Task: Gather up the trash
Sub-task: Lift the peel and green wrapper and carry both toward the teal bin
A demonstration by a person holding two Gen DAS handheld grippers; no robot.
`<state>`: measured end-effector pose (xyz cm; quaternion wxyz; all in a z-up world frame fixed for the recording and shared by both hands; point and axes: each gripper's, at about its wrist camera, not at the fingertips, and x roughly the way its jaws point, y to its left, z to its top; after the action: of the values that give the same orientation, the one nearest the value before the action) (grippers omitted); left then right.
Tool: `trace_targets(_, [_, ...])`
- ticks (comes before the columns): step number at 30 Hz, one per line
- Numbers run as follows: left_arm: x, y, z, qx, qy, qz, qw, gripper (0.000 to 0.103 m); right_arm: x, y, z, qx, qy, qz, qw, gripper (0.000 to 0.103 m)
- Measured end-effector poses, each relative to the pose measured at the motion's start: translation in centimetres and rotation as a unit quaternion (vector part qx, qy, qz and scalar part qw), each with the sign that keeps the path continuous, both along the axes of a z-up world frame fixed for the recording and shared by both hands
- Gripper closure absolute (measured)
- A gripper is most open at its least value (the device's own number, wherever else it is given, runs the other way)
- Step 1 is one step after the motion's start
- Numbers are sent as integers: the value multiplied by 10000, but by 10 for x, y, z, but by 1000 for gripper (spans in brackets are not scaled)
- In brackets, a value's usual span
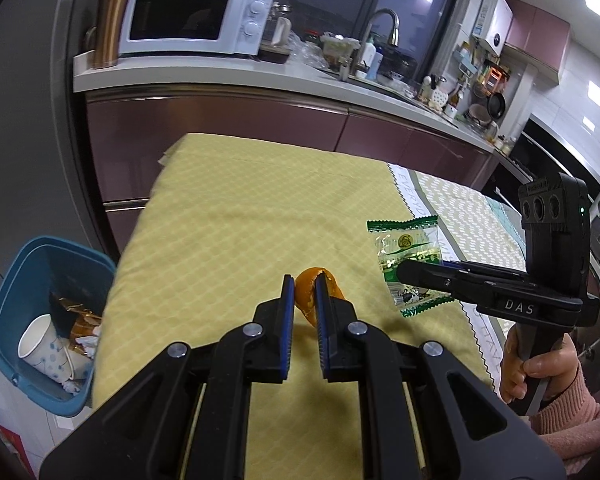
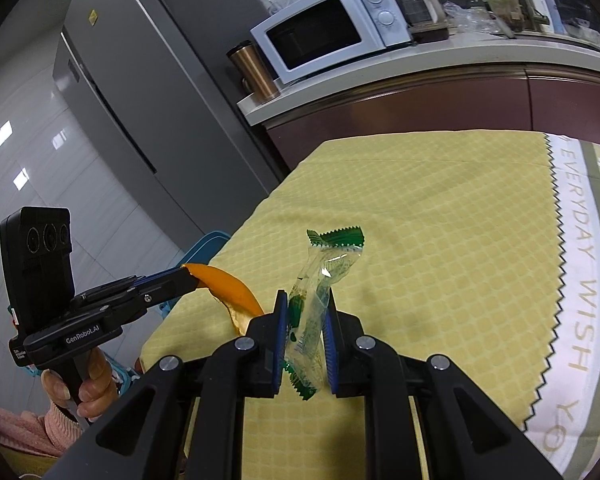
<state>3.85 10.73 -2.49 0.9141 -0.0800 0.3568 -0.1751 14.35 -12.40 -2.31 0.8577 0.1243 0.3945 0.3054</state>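
Note:
My left gripper (image 1: 305, 280) is shut on an orange peel (image 1: 308, 294), held above the yellow cloth; the right wrist view shows the same peel (image 2: 228, 286) hanging from the left gripper (image 2: 186, 270). My right gripper (image 2: 306, 298) is shut on a clear snack wrapper with green ends (image 2: 314, 300), lifted off the table. From the left wrist view, the right gripper (image 1: 404, 270) pinches that wrapper (image 1: 404, 254) to the right of the peel. A blue bin (image 1: 8, 304) stands on the floor left of the table, holding a paper cup (image 1: 40, 346) and gold wrappers.
The table carries a yellow checked cloth (image 1: 236, 216) and a white lettered runner (image 2: 572, 280) on its right side. Behind it runs a kitchen counter (image 1: 204, 76) with a microwave (image 1: 196, 16) and a sink. A grey fridge (image 2: 148, 80) stands at the left.

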Motion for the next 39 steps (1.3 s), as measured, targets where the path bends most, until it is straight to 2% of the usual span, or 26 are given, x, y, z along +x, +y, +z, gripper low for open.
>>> trace_targets(17, [-11, 69, 17, -126, -198, 755, 9969, 92, 5, 59, 6, -2, -81, 774, 9970, 88])
trace_targets(33, [-27, 153, 19, -289, -277, 1653, 9854, 92, 9, 127, 11, -78, -100, 1545, 9879, 88])
trace_targets(39, [-29, 172, 17, -293, -262, 1882, 9813, 92, 12, 152, 14, -109, -114, 1780, 9839, 88])
